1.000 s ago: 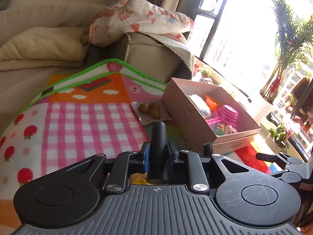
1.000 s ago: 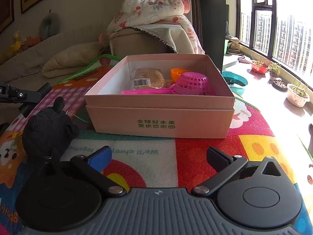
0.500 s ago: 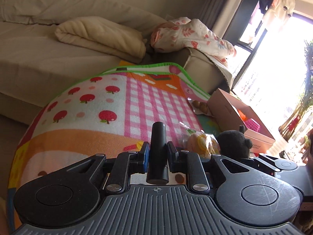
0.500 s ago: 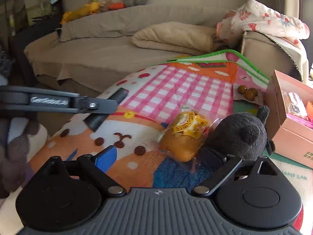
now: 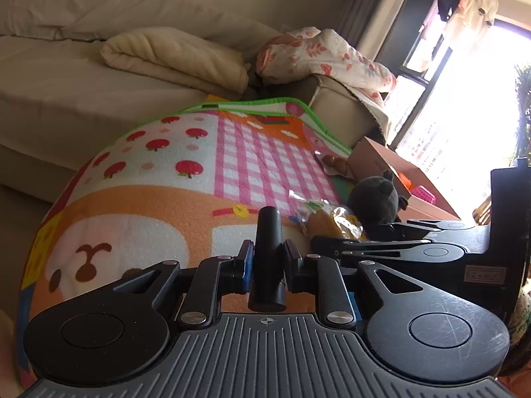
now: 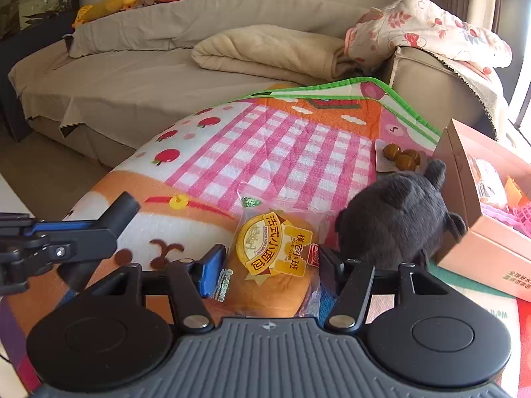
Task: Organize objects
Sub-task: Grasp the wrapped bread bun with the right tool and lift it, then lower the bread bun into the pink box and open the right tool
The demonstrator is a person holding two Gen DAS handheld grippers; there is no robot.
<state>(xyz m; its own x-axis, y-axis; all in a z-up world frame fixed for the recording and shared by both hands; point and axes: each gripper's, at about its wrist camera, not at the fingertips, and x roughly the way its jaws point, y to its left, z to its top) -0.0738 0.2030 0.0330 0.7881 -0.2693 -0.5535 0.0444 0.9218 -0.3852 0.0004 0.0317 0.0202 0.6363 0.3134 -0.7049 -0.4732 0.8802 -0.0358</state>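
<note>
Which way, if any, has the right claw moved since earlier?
Yes: the right claw swung left, away from the pink box, now at the view's right edge. Its jaws have just been closing on the bread packet.

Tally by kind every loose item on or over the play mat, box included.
wrapped bread: 1
black plush toy: 1
pack of brown round snacks: 1
black cylinder: 1
pink box: 1
Total: 5
</note>
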